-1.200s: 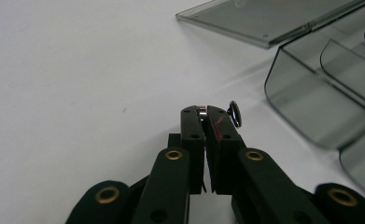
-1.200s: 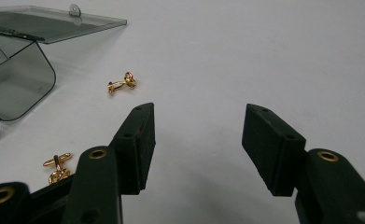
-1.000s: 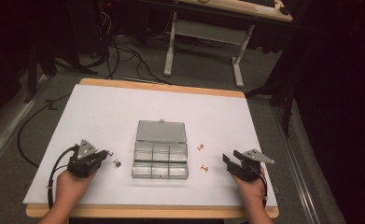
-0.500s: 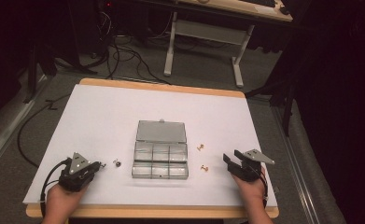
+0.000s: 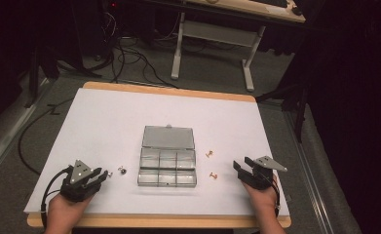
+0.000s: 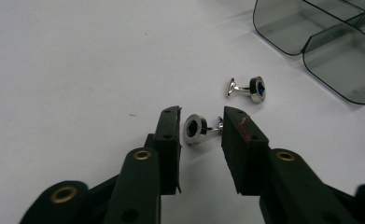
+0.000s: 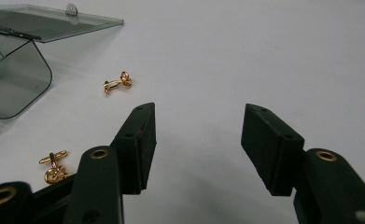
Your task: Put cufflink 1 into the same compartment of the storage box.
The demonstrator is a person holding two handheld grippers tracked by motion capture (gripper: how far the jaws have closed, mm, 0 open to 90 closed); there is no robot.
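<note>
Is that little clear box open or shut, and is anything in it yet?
Open and empty: the box has its lid laid flat behind it, and its compartments show bare. The cufflinks lie on the table.

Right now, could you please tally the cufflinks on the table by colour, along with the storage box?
Silver cufflinks with blue faces: 2, one between the left gripper's parted jaws, one just beyond.
Gold cufflinks: 2, one nearer the lid, one nearer the right gripper.
Clear compartment box, lid open: 1.
Total: 5.
</note>
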